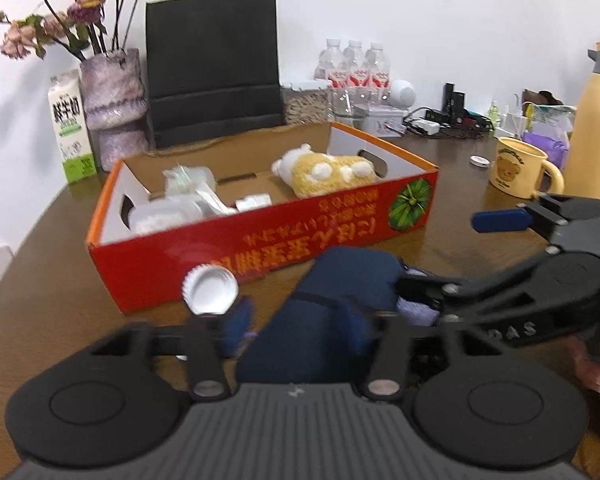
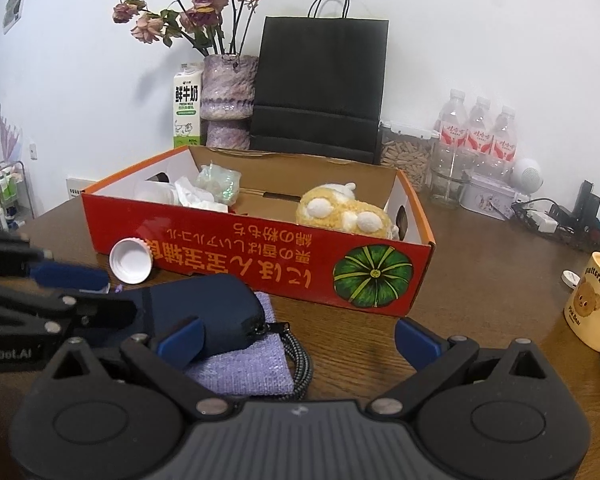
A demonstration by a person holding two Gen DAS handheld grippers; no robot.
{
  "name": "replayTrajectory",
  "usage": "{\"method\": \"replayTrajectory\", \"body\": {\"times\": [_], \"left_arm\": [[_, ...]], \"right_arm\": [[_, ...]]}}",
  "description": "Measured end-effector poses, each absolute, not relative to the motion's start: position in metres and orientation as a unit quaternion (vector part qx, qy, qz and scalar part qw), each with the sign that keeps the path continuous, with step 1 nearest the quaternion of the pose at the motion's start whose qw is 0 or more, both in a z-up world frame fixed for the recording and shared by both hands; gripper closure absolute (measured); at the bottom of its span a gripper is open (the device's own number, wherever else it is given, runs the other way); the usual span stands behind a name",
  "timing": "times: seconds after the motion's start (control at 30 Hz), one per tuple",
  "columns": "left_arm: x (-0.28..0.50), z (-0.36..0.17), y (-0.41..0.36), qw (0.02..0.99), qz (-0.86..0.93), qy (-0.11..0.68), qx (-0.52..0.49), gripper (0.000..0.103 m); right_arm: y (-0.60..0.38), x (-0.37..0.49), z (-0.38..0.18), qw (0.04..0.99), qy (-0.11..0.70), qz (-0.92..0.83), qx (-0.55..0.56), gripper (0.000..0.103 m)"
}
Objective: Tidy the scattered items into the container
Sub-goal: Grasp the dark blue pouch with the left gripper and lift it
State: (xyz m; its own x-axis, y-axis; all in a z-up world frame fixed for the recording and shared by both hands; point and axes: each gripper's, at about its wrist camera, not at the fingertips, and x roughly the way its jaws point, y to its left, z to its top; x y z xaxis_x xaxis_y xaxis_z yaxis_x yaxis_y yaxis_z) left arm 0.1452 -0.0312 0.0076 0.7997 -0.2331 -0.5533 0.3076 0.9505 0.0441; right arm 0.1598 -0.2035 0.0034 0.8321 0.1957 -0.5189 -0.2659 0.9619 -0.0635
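A navy pouch (image 1: 340,276) lies on a lilac cloth (image 2: 244,364) in front of the red cardboard box (image 1: 260,236). My left gripper (image 1: 298,324) straddles the pouch's near end; its blue pads stand on either side without visibly pressing. A white bottle cap (image 1: 210,294) leans tilted on the table by the left finger, against the box's front. My right gripper (image 2: 300,340) is wide open, its left finger over the pouch (image 2: 204,308) and its right finger over bare table. A braided cord (image 2: 300,356) trails from the pouch. Inside the box lie a yellow plush toy (image 2: 340,216) and white wrappers.
A yellow bear mug (image 1: 516,168) and a yellow thermos (image 1: 596,128) stand at the right. Behind the box are a black paper bag (image 1: 212,68), a vase of dried roses (image 1: 112,112), a milk carton (image 1: 70,128), water bottles (image 1: 354,64) and tangled cables.
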Motion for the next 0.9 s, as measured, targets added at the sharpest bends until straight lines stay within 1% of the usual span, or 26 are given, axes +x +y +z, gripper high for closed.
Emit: {"method": "replayTrajectory", "body": {"times": [0.03,0.07,0.13,0.3,0.47,0.57,0.67,0.73,0.9], "left_arm": [[0.146,0.009,-0.032,0.946,-0.145,0.281,0.069,0.023],[0.148,0.011,-0.032,0.945,-0.151,0.282,0.075,0.021],[0.150,0.013,-0.035,0.941,-0.160,0.285,0.090,0.010],[0.159,0.009,-0.046,0.930,-0.184,0.298,0.113,0.005],[0.175,-0.001,-0.052,0.918,-0.202,0.323,0.108,0.005],[0.183,-0.008,-0.051,0.914,-0.199,0.338,0.097,0.006],[0.189,-0.012,-0.048,0.909,-0.211,0.352,0.075,0.012],[0.190,-0.014,-0.048,0.906,-0.216,0.358,0.066,0.018],[0.192,-0.015,-0.046,0.906,-0.216,0.361,0.047,0.022]], "right_arm": [[-0.205,0.159,0.004,0.955,0.262,0.119,-0.066,0.001],[-0.208,0.158,0.005,0.956,0.261,0.117,-0.063,0.001],[-0.214,0.155,0.005,0.957,0.260,0.114,-0.058,0.001],[-0.227,0.150,0.003,0.958,0.264,0.098,-0.052,0.001],[-0.236,0.148,0.001,0.958,0.269,0.081,-0.048,0.001],[-0.242,0.149,-0.001,0.957,0.274,0.082,-0.043,0.001],[-0.242,0.150,-0.002,0.957,0.275,0.083,-0.046,0.001],[-0.242,0.152,-0.002,0.956,0.276,0.087,-0.048,0.001],[-0.238,0.155,-0.002,0.955,0.275,0.096,-0.054,0.001]]}}
